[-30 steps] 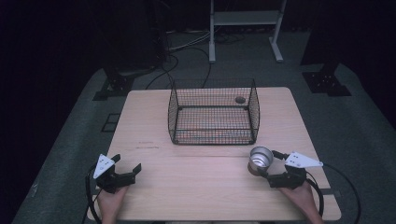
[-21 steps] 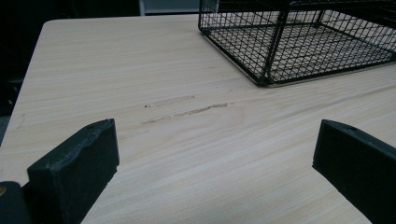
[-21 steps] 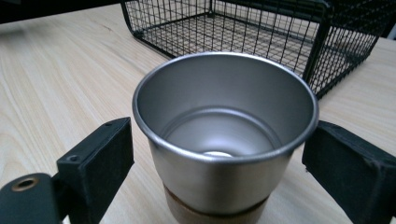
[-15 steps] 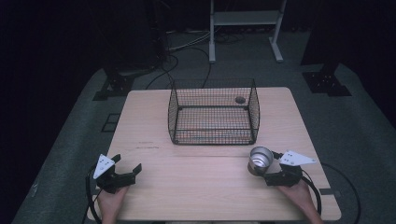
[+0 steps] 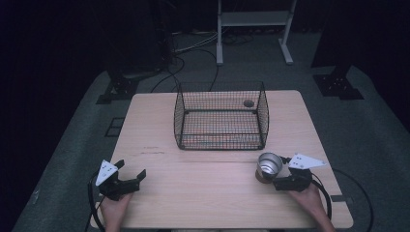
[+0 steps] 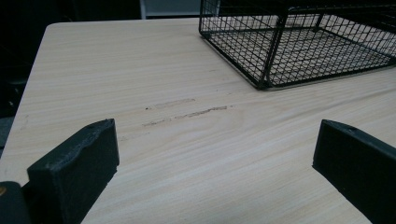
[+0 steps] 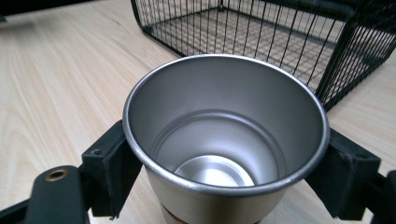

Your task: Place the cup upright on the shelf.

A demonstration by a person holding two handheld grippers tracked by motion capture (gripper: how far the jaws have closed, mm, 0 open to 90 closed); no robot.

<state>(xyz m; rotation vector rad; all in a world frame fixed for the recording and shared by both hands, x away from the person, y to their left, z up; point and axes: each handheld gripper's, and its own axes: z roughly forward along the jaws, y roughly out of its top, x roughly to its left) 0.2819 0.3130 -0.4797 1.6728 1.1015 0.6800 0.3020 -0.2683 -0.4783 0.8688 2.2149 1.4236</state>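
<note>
In the high view the metal cup (image 5: pixel 269 164) stands upright in the lower right of the frame, on the wooden table (image 5: pixel 208 193), its long axis vertical and its mouth open to the ceiling. The right gripper (image 5: pixel 275 175) sits at its right side with a jaw on either flank of the cup, so this hand is by far the nearer one. The wire basket (image 5: pixel 221 116) lies up-frame and a little left of the cup, open at the top, with bare tabletop between them. The left gripper (image 5: pixel 131 174) rests at lower left, well apart from both, jaws spread and empty.

In the left gripper view its two black jaws stand wide apart over bare wood, holding nothing; a corner of the basket (image 6: pixel 299 42) fills the upper right.

In the right gripper view the cup (image 7: pixel 224 140) sits between the jaws, which press against its sides just under the rim. The basket's near wall (image 7: pixel 280 42) rises just beyond in the upper frame; reaching its opening likely calls for lifting the cup over that edge.
</note>
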